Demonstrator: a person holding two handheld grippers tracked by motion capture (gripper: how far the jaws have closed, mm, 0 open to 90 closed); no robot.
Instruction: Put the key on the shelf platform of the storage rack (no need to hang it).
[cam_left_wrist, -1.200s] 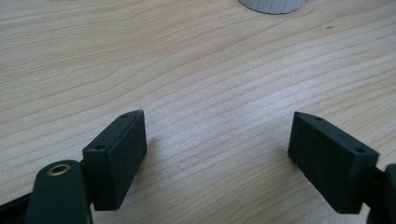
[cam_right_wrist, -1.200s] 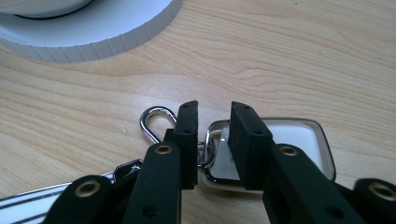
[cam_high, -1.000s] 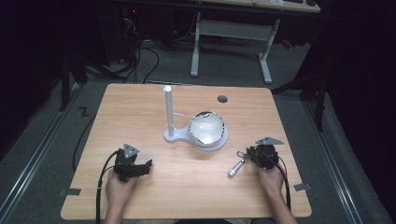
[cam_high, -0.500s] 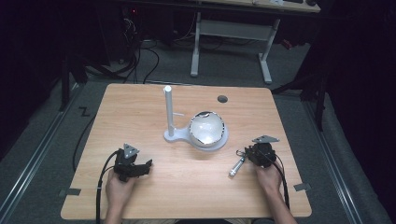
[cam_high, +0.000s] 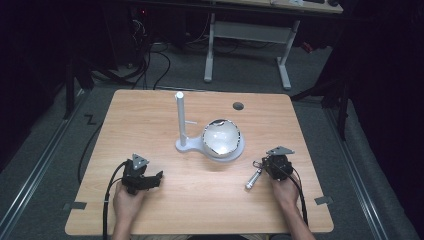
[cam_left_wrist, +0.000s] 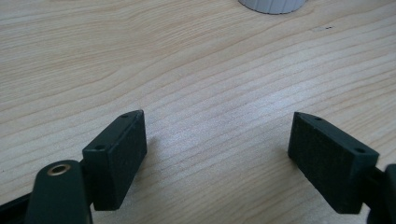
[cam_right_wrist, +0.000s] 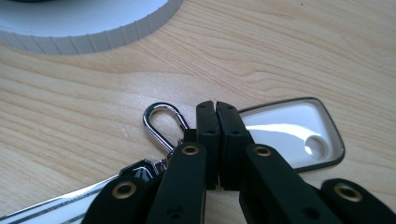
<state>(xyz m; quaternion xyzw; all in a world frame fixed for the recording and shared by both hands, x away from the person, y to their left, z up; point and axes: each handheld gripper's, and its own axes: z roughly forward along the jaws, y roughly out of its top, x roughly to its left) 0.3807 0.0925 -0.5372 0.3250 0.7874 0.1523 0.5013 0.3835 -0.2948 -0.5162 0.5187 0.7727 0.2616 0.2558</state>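
Nearest me, the person's two hands rest at the front edge of the wooden worktop (cam_high: 165, 210). The left gripper (cam_high: 150, 179) sits low over bare wood, its fingers (cam_left_wrist: 116, 154) spread wide apart with nothing between them.

On the other side, the right gripper (cam_high: 264, 165) has its fingers (cam_right_wrist: 217, 135) pressed together. Whether they pinch something thin I cannot tell; in the right gripper view a small silver carabiner clip (cam_right_wrist: 163, 123) lies just beside their tips, and a flat white tag with a dark rim (cam_right_wrist: 294, 135) lies under and behind them. From above, a slim metal cylinder (cam_high: 253, 178), like a small torch on a keyring, lies on the worktop touching that gripper's left side.

Farther back, at mid-worktop, stands a white stand with an upright post (cam_high: 180, 120), a short peg jutting from its side, and a shiny domed bowl (cam_high: 221, 136) seated on the round base beside the post.

My reading is that the keyring piece is in the pickup stage, not yet lifted. The next move would call for a firm hold on the ring or clip, then a clean lift and a carry toward the stand, perhaps to hang it on the peg.
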